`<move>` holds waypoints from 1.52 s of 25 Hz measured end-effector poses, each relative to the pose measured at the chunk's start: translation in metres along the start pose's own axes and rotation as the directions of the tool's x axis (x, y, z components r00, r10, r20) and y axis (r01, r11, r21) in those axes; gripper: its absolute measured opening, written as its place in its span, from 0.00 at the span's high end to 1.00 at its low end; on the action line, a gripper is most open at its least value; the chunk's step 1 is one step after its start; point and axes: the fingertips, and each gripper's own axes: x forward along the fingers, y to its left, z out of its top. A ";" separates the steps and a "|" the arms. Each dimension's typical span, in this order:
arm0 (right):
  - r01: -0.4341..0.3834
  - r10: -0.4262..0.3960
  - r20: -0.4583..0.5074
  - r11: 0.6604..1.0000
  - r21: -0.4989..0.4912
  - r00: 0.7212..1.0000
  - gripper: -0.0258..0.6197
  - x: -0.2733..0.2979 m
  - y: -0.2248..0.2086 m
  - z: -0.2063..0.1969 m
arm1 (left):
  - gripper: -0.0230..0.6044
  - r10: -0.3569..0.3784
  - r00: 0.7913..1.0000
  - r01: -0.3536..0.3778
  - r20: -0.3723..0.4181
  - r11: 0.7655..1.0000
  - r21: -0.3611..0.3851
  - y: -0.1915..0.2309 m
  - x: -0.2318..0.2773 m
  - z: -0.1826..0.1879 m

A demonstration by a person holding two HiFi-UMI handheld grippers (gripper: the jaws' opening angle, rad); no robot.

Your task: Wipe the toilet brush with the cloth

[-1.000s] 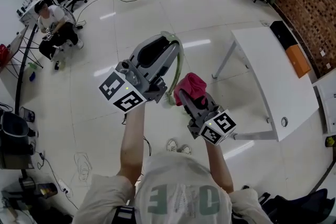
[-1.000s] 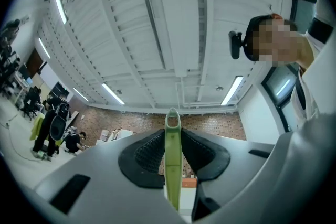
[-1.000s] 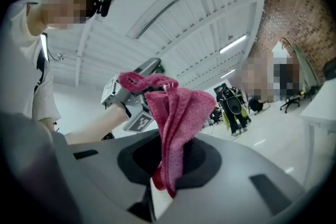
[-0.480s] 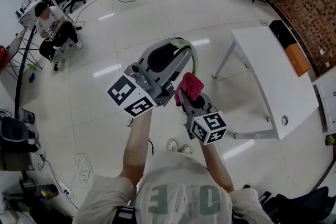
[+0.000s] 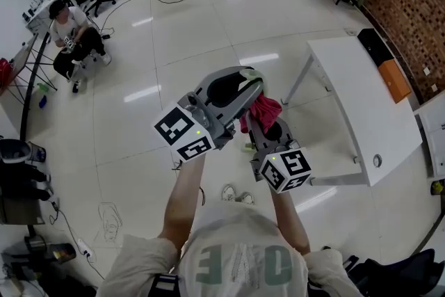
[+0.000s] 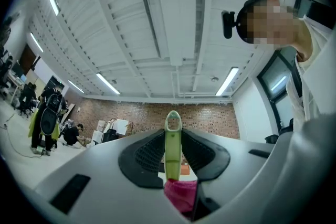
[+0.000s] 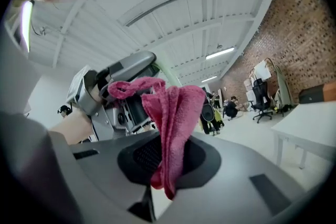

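My left gripper (image 5: 245, 85) is shut on the toilet brush's pale green handle (image 6: 172, 147), which stands upright between its jaws in the left gripper view. Only a sliver of that handle (image 5: 253, 72) shows in the head view, and the brush end is hidden. My right gripper (image 5: 265, 124) is shut on a pink cloth (image 5: 263, 110), held up against the left gripper's right side. The cloth (image 7: 173, 113) hangs folded between the right jaws, with the left gripper (image 7: 122, 93) just behind it. The same cloth (image 6: 181, 194) shows at the handle's lower end.
A white table (image 5: 351, 101) stands to the right with an orange and black box (image 5: 393, 78) on it, beside a brick wall. A seated person (image 5: 69, 31) and office chairs are at the far left. Cables lie on the glossy floor.
My left gripper with the brush has moved right and lower in the head view, closing on the cloth. The right gripper has turned a little, and the cloth now rests against the left gripper.
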 end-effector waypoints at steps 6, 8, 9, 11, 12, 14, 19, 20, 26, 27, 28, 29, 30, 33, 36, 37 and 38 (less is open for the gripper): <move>-0.043 0.049 0.073 0.997 -0.071 0.996 0.91 -0.003 0.024 0.034 | 0.79 0.001 0.999 -0.001 -0.034 1.000 0.004 -0.006 -0.003 -0.010; -0.054 0.060 0.082 0.996 -0.077 0.995 0.91 -0.003 0.028 0.039 | 0.79 -0.003 1.000 0.003 -0.026 1.000 -0.001 -0.006 -0.004 -0.008; -0.060 0.067 0.084 0.995 -0.080 0.994 0.91 -0.003 0.030 0.040 | 0.79 -0.005 1.000 0.005 -0.023 1.000 -0.003 -0.006 -0.004 -0.007; -0.067 0.075 0.085 0.994 -0.087 0.994 0.91 -0.004 0.031 0.040 | 0.79 -0.008 1.000 0.008 -0.020 1.000 -0.003 -0.007 -0.004 -0.007; -0.068 0.076 0.086 0.994 -0.090 0.993 0.91 -0.006 0.031 0.039 | 0.79 -0.006 1.000 0.006 -0.018 1.000 -0.003 -0.006 -0.004 -0.007; -0.073 0.081 0.087 0.993 -0.097 0.993 0.91 -0.011 0.029 0.038 | 0.79 0.003 1.000 -0.003 -0.011 1.000 -0.007 -0.002 -0.005 -0.008; -0.045 0.045 0.118 0.999 -0.002 0.992 0.91 -0.039 0.006 0.036 | 0.79 -0.047 0.999 0.047 0.004 0.999 -0.020 0.010 -0.017 -0.015; -0.016 0.017 0.113 1.000 -0.011 0.993 0.91 -0.044 -0.003 0.035 | 0.79 -0.066 0.998 0.066 0.011 0.998 -0.018 0.011 -0.020 -0.017; 0.127 -0.124 0.049 0.991 -0.050 0.991 0.91 -0.059 -0.063 0.020 | 0.79 -0.197 0.975 0.201 0.099 0.979 -0.026 0.006 -0.024 -0.031; 0.140 -0.137 0.049 0.989 -0.049 0.989 0.91 -0.061 -0.071 0.019 | 0.79 -0.207 0.973 0.212 0.097 0.977 -0.036 0.007 -0.023 -0.036; 0.150 -0.148 0.048 0.988 -0.047 0.988 0.91 -0.063 -0.078 0.019 | 0.79 -0.216 0.972 0.221 0.091 0.974 -0.044 0.009 -0.022 -0.041; 0.159 -0.157 0.045 0.986 -0.046 0.987 0.91 -0.064 -0.083 0.018 | 0.79 -0.226 0.971 0.231 0.083 0.972 -0.050 0.010 -0.021 -0.045; 0.166 -0.164 0.040 0.985 -0.044 0.986 0.91 -0.065 -0.088 0.017 | 0.79 -0.236 0.969 0.241 0.076 0.969 -0.056 0.011 -0.020 -0.050; 0.187 -0.186 0.019 0.982 -0.033 0.982 0.91 -0.067 -0.104 0.010 | 0.79 -0.270 0.961 0.274 0.063 0.959 -0.068 0.013 -0.013 -0.061; 0.204 -0.204 -0.008 0.979 -0.021 0.979 0.91 -0.065 -0.122 0.003 | 0.79 -0.303 0.952 0.306 0.048 0.949 -0.080 0.017 0.000 -0.070; 0.208 -0.208 -0.017 0.978 -0.017 0.978 0.91 -0.063 -0.128 0.001 | 0.79 -0.311 0.949 0.314 0.042 0.946 -0.084 0.020 0.004 -0.073; 0.210 -0.211 -0.024 0.978 -0.013 0.977 0.91 -0.061 -0.133 -0.001 | 0.79 -0.319 0.947 0.320 0.036 0.943 -0.088 0.022 0.008 -0.078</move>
